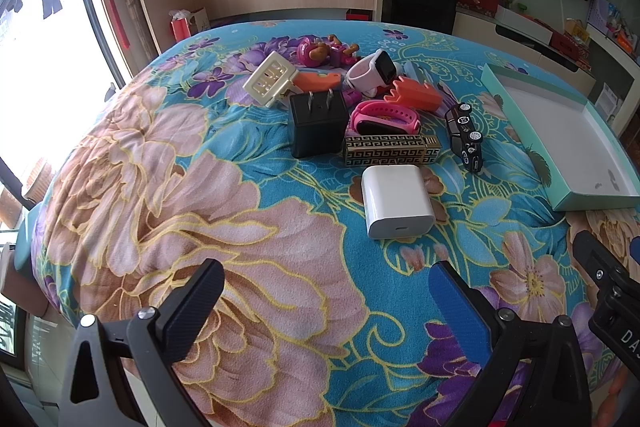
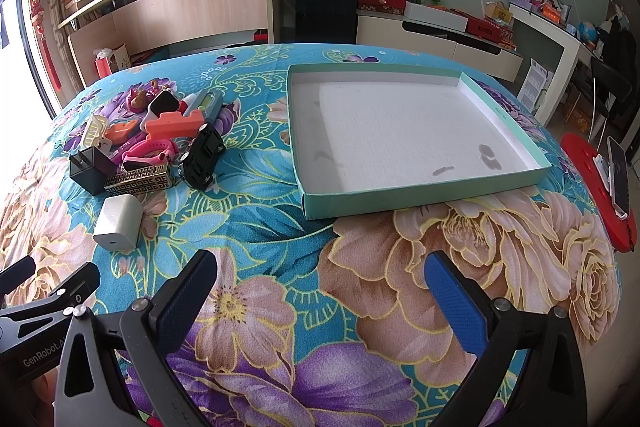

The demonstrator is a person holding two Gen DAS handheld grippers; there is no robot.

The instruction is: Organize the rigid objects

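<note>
1. Left gripper [image 1: 326,301] — jaws wide, holding nothing, at the bottom of the left view.
2. Right gripper [image 2: 320,291] — jaws wide, holding nothing, at the bottom of the right view.
3. Tray [image 2: 504,123], centre right of the right view: nothing inside.
4. Pile at centre left — white charger [image 1: 396,201], black plug [image 1: 318,125], toy car [image 1: 464,135], pink band [image 1: 386,115] — untouched.
5. Progress, as judged: nothing sorted yet; every item remains to be moved.

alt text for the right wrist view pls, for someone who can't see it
The open right gripper hovers over a floral tablecloth, facing a shallow teal box tray that holds nothing. To its left sits a pile of small objects, including a white charger, black plug and black toy car.
</note>
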